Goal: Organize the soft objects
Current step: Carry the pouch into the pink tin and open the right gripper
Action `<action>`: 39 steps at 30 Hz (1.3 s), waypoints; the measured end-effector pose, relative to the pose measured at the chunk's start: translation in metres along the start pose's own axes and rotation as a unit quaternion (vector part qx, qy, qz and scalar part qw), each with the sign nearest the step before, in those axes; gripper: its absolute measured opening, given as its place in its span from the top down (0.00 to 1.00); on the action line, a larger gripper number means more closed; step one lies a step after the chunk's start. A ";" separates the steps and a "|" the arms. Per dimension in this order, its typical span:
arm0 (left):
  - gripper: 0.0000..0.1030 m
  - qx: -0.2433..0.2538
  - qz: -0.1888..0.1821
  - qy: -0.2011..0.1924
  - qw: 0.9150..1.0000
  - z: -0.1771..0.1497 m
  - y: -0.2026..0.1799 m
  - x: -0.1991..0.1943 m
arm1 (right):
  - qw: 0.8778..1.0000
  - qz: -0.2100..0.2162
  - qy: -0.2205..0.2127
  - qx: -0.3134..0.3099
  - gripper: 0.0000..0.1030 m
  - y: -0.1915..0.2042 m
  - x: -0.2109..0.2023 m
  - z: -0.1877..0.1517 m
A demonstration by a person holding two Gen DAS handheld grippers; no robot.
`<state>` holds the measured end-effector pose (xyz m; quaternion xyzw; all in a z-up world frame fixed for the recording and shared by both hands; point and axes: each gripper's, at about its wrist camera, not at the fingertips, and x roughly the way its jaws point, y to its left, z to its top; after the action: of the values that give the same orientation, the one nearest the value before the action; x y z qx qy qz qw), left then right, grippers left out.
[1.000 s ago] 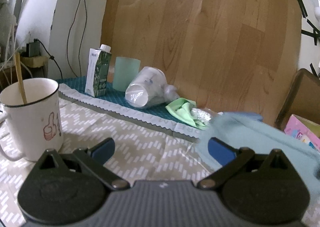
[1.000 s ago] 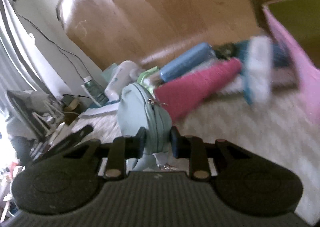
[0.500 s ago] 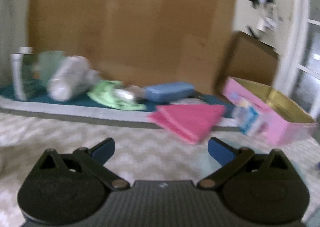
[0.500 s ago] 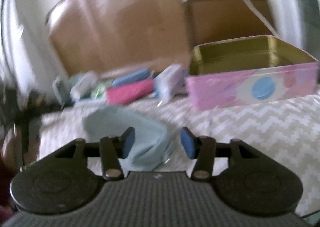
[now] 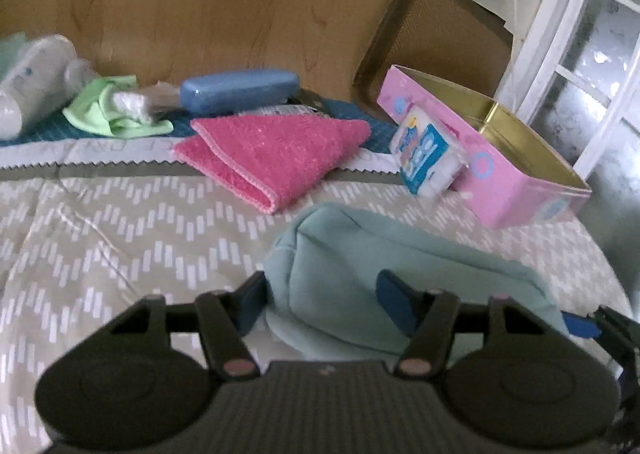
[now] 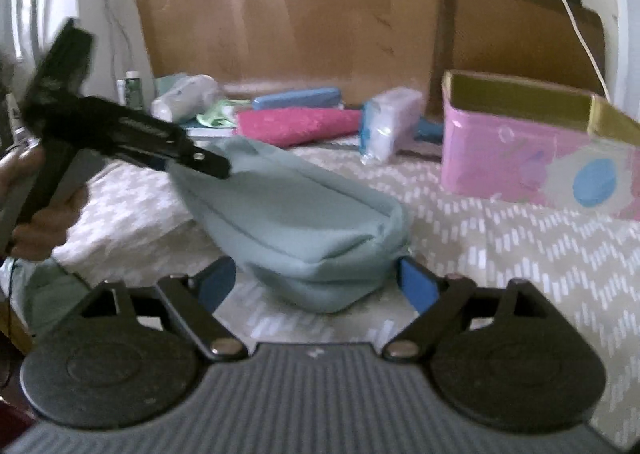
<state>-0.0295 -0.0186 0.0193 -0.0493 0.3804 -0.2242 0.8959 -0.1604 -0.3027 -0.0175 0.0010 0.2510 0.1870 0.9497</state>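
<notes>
Lying on the zigzag-patterned cloth [image 5: 100, 238], the pale teal pouch [image 5: 384, 274] sits near the middle, with the left gripper [image 5: 324, 300] closed in around one end, pads against its fabric. The right gripper [image 6: 316, 282] straddles the other end, spread wide, not pinching. Farther back rest a pink towel [image 5: 276, 149] and, at right, a pink tin [image 5: 500, 169].
</notes>
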 end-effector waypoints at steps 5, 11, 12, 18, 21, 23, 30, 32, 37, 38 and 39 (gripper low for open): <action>0.41 0.011 0.014 -0.017 1.000 -0.003 -0.017 -0.018 | 0.999 0.000 -0.006 0.031 0.22 -0.011 0.008 0.001; 0.41 0.040 -0.010 -0.067 0.997 0.030 -0.061 -0.037 | 0.997 -0.027 -0.071 0.026 0.26 -0.029 -0.021 0.013; 0.41 0.049 -0.014 -0.075 0.996 0.039 -0.072 -0.036 | 0.996 -0.035 -0.084 0.027 0.26 -0.035 -0.027 0.017; 0.41 0.089 -0.053 -0.094 0.990 0.108 -0.145 0.010 | 0.981 -0.125 -0.148 0.015 0.28 -0.090 -0.054 0.051; 0.41 0.075 -0.075 -0.080 0.991 0.132 -0.171 0.049 | 0.972 -0.179 -0.148 0.022 0.30 -0.130 -0.051 0.066; 0.42 0.078 -0.071 -0.076 0.992 0.139 -0.187 0.075 | 0.968 -0.211 -0.137 0.018 0.30 -0.153 -0.041 0.072; 0.41 0.095 -0.076 -0.068 0.990 0.115 -0.199 0.078 | 0.942 -0.306 -0.124 0.066 0.34 -0.197 -0.022 0.068; 0.39 0.090 -0.083 -0.083 0.989 0.106 -0.180 0.055 | 0.944 -0.269 -0.161 0.101 0.53 -0.191 -0.042 0.059; 0.32 0.070 -0.003 -0.114 0.991 0.066 -0.102 0.004 | 0.965 -0.152 -0.186 0.100 0.74 -0.133 -0.051 0.049; 0.32 0.064 0.018 -0.114 0.991 0.058 -0.087 -0.001 | 0.971 -0.119 -0.180 0.101 0.74 -0.118 -0.047 0.047; 0.32 0.054 0.040 -0.112 0.991 0.049 -0.071 -0.005 | 0.976 -0.089 -0.171 0.098 0.74 -0.103 -0.041 0.046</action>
<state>-0.0236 -0.0839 0.0755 -0.0106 0.2664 -0.2013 0.9425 -0.1346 -0.4089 0.0321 0.1033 0.1012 0.0736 0.9867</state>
